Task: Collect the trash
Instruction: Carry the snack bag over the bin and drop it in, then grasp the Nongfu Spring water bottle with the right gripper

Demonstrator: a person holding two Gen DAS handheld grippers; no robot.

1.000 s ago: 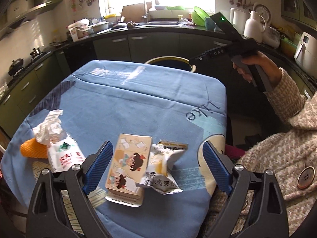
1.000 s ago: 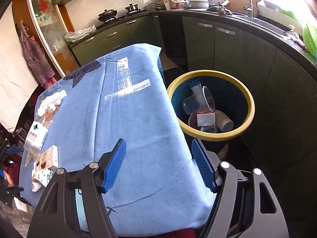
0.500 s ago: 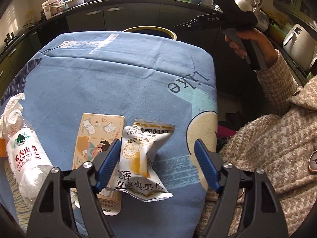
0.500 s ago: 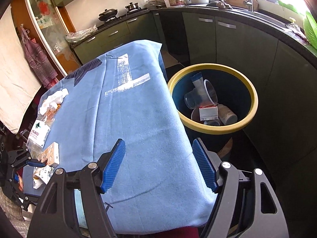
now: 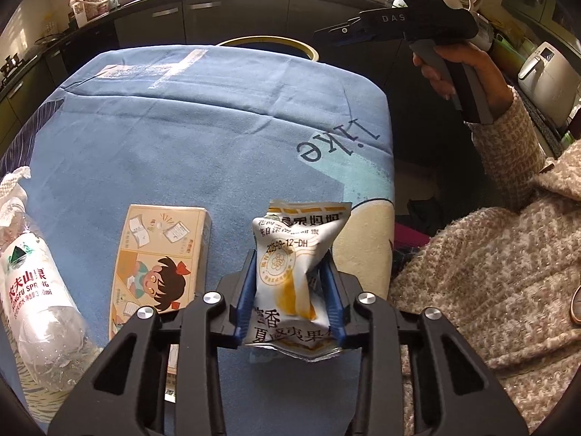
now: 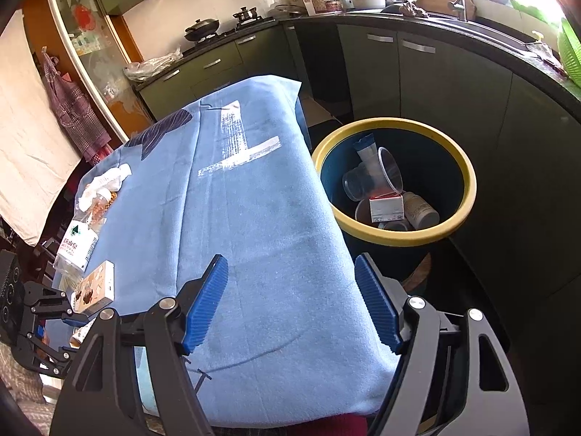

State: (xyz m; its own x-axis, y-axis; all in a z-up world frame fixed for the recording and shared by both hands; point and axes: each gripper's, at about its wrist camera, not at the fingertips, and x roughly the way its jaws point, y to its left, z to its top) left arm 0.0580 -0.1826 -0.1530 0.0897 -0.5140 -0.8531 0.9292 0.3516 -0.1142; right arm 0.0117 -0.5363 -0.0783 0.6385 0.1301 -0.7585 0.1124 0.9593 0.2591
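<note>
a blue tablecloth (image 5: 203,116) covers the table and fills most of both views, printed with the word "like" near its right edge. beyond the far end of the table stands a dark trash bin (image 6: 461,167) with a yellow rim, holding clear plastic cups, a small box and a jar. dark kitchen cabinets (image 6: 417,72) curve behind it under a cluttered counter.

the right gripper (image 6: 296,301) hangs above the near corner of the table with its blue fingers spread wide and nothing between them; the left wrist view shows it held in the person's hand out past the right edge of the table, its tip toward the bin.

the left gripper (image 5: 290,290) is pinching a white and yellow snack wrapper (image 5: 290,272) at the near edge of the cloth, its blue pads pressed against both sides of the crumpled packet. just left of it lies a flat cartoon-printed box (image 5: 156,265), apart from the wrapper. further left, a crushed clear water bottle (image 5: 32,290) lies on the cloth, with a wad of white tissue (image 5: 12,185) at its far end.
</note>
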